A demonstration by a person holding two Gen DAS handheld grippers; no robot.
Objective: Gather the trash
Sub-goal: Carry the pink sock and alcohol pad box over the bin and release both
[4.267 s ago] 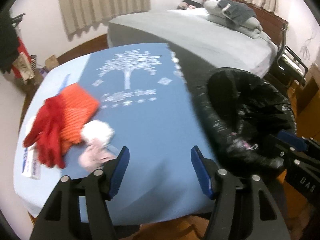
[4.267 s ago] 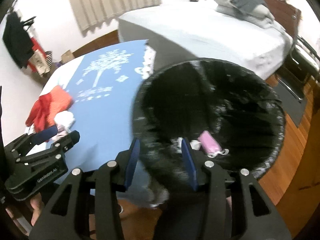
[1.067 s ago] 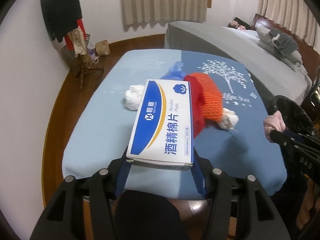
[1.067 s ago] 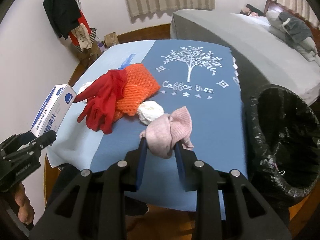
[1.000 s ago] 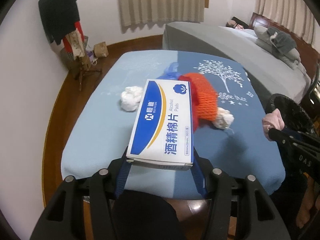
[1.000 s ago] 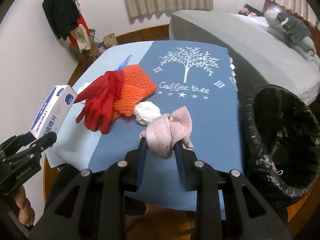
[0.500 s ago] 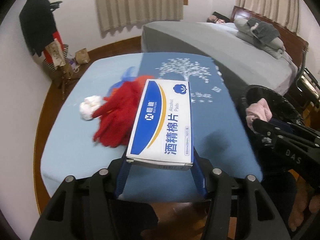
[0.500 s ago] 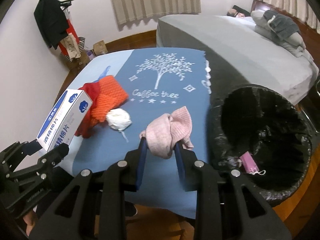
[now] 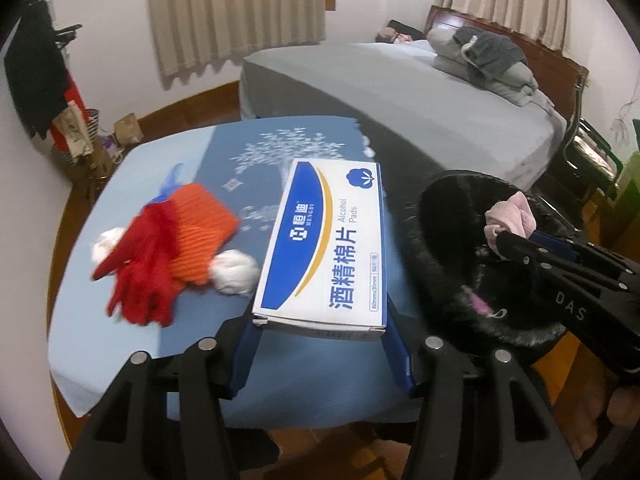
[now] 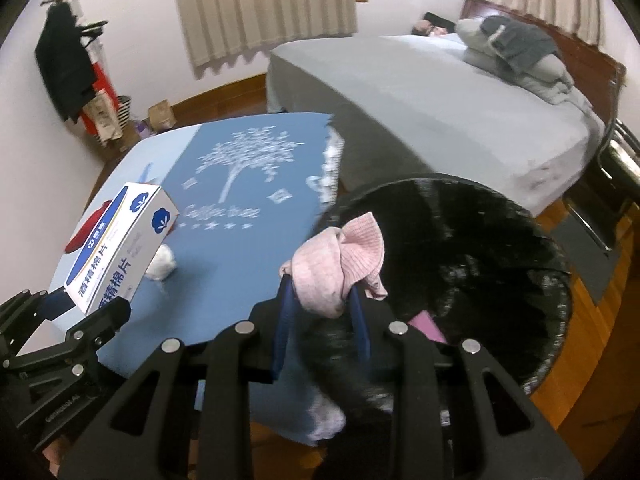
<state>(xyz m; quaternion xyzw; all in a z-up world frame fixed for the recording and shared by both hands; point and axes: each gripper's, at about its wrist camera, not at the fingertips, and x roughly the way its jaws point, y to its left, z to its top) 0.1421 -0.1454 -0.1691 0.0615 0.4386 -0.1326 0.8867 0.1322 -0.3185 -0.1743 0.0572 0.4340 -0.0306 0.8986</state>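
My left gripper (image 9: 320, 320) is shut on a white and blue alcohol pads box (image 9: 326, 244) and holds it above the blue table (image 9: 120, 344); the box also shows in the right wrist view (image 10: 120, 252). My right gripper (image 10: 322, 300) is shut on a crumpled pink cloth (image 10: 340, 260) at the near rim of the black-lined trash bin (image 10: 500, 272). The cloth (image 9: 510, 218) and bin (image 9: 452, 248) show at the right in the left wrist view. A pink item (image 10: 430, 326) lies inside the bin.
On the table lie a red glove (image 9: 140, 276), an orange knit piece (image 9: 200, 228) and two white paper wads (image 9: 236, 274). A grey bed (image 10: 440, 96) stands behind the table and bin. A coat rack (image 10: 68, 64) stands at the far left wall.
Both grippers have swung right toward the bin. The pink cloth now hangs at the bin's rim and the box is nearer the bin. Both grips are unchanged.
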